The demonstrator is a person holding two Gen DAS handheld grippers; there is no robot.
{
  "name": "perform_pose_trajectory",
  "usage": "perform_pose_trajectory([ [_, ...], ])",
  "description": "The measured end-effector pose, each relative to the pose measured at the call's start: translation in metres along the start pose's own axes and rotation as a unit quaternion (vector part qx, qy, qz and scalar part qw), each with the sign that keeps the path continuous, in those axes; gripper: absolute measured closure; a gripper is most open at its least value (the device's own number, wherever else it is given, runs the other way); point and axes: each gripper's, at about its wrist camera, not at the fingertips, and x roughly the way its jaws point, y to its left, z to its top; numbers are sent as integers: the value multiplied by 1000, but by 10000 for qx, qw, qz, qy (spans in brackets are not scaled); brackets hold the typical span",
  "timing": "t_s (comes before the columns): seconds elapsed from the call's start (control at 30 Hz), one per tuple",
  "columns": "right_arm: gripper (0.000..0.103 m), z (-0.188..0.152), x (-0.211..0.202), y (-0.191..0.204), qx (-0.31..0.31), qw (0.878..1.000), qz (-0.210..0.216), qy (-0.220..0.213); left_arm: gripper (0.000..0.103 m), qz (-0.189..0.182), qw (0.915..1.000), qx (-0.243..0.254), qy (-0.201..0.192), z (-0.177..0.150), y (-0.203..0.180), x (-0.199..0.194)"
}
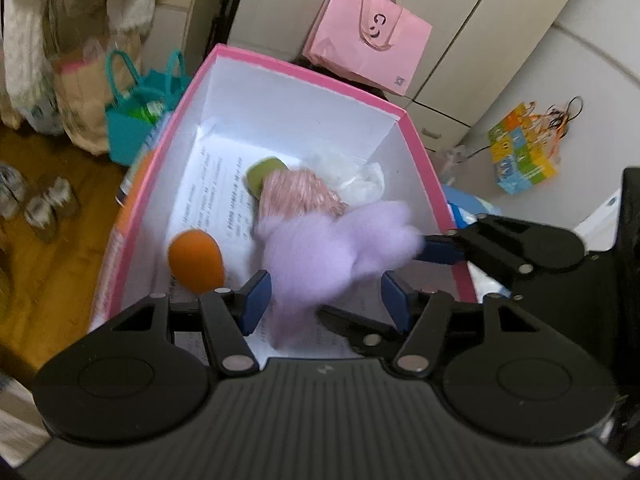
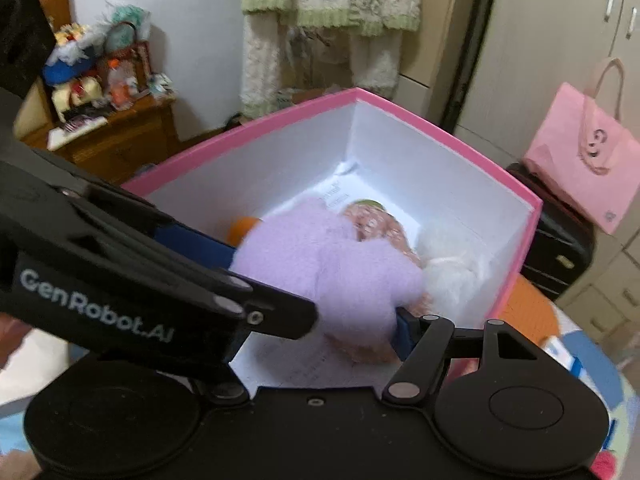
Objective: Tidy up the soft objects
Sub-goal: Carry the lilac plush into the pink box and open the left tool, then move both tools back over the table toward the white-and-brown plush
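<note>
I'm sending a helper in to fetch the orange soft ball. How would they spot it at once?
Find the pink box with white inner walls. On the printed paper lining its floor, the orange ball sits by itself against the left wall in the left wrist view, apart from the lilac plush. It is the only round, plain orange thing inside.

Both grippers point steeply down, close together; the left gripper (image 1: 326,296) has its blue pads (image 1: 254,300) parted, their contact unclear through blur. The right gripper (image 2: 320,300) reaches in beside it, jaws likewise apart; its left finger is hidden.
</note>
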Motion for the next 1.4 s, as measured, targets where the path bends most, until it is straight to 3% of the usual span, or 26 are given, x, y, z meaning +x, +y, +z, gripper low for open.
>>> perform_pose_trajectory([
  [0.17, 28, -9, -15, -9, 89, 9998, 156, -102, 41, 193, 9991, 286, -249, -4, -10, -16],
  [0.47, 28, -37, -87, -43, 575, 9935, 480, -862, 41, 191, 9935, 897, -676, -16, -45, -71],
  [0.8, 29, -81, -177, -77, 1040, 9824, 338, -1517, 38, -475, 9808, 1753, -717, -41, -110, -116],
  [1.13, 28, -130, -224, -82, 1047, 9770, -131, -1855, 38, -927, 9687, 2264, -420, -65, -164, -105],
  [1.4, 28, -163, -229, -98, 1006, 9744, -270, -1993, 38, -967, 9638, 2471, -247, -76, -191, -74],
])
